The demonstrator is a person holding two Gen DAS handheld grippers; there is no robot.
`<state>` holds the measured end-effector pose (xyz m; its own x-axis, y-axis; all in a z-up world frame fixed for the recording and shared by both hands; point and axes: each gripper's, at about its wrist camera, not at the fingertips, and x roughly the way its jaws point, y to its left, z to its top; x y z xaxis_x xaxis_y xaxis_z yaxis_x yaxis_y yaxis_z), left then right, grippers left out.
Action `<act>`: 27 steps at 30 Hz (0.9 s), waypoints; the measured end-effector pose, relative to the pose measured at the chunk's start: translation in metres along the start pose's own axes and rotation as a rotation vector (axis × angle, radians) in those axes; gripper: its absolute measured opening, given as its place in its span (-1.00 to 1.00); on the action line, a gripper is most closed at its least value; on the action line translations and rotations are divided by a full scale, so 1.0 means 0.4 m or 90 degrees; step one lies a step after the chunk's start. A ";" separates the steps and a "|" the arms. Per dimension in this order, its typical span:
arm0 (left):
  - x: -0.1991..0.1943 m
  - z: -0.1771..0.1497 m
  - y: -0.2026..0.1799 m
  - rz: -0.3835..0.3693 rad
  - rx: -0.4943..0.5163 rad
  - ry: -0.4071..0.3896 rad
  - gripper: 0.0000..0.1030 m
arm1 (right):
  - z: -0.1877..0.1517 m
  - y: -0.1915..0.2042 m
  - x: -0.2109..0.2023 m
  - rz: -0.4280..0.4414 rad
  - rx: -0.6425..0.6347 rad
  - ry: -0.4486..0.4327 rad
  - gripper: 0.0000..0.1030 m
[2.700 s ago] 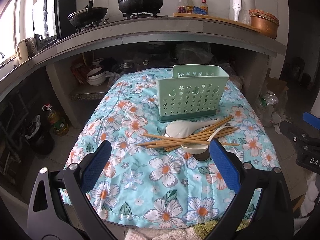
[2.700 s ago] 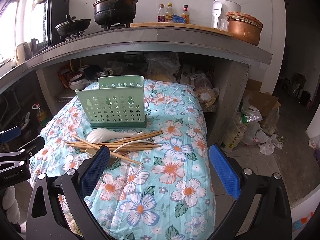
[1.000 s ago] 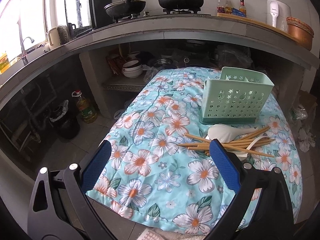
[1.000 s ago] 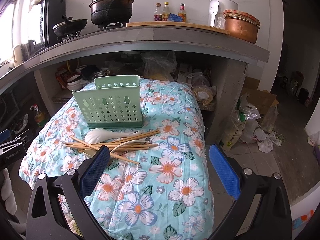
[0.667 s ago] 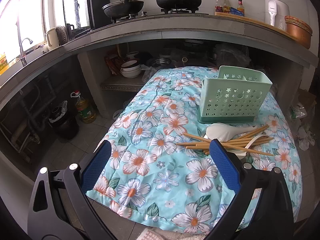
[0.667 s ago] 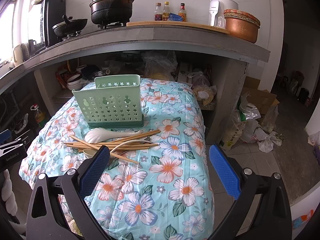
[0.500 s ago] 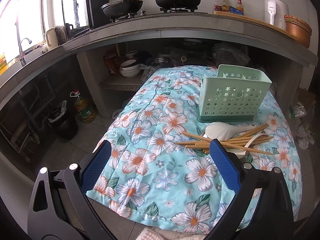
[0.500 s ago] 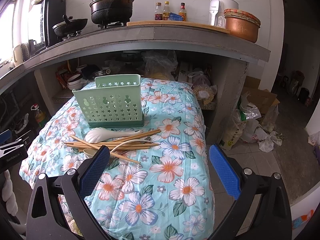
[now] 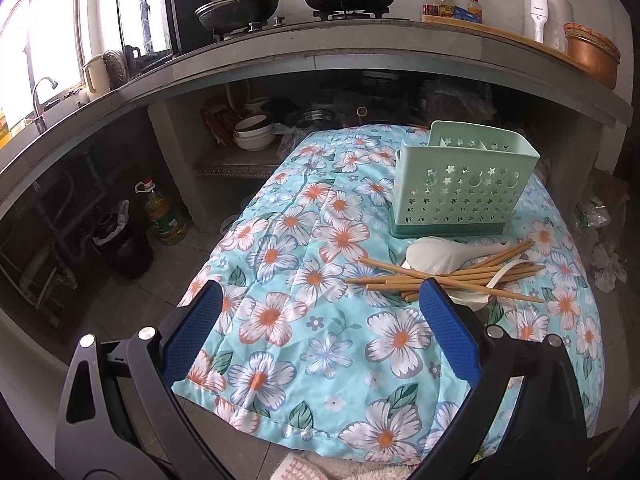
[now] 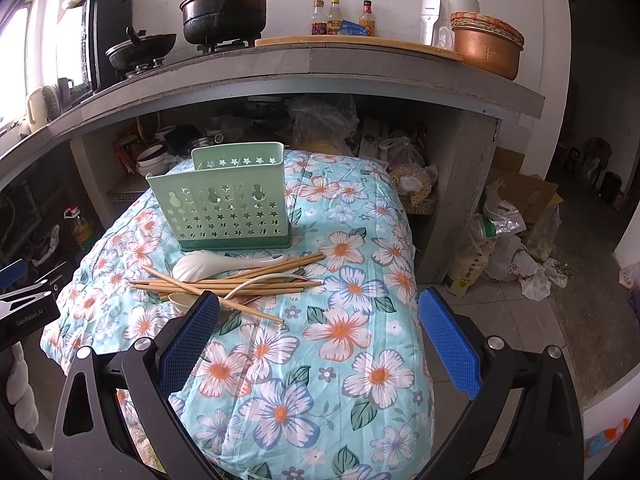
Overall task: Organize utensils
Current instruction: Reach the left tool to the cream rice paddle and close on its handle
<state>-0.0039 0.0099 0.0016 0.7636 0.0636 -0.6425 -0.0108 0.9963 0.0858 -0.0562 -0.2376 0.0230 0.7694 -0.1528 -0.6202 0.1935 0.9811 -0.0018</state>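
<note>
Left gripper [image 9: 320,300] swung leftward, chopsticks [image 10: 224,282] lying crosswise, right gripper [image 10: 319,312] open

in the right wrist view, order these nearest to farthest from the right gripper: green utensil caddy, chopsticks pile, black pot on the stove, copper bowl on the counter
From the right gripper, jaws open:
1. chopsticks pile, just ahead on the left, on the floral cloth.
2. green utensil caddy, behind the pile, standing upright.
3. black pot and copper bowl, both up on the counter, pot left, bowl right; too close to call.

Both grippers — left gripper [image 9: 318,312], right gripper [image 10: 318,320] — black frames w/ silver screws, blue textured pads [image 9: 450,334].
</note>
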 end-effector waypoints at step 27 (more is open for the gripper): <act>0.238 -0.031 -0.094 -0.352 0.024 0.157 0.38 | -0.045 0.020 0.216 0.055 0.043 0.070 0.88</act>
<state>0.0610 -0.0207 -0.0722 0.4779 -0.4465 -0.7564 0.3709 0.8832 -0.2870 0.0008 -0.2409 -0.0446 0.7145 -0.0512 -0.6978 0.1731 0.9792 0.1055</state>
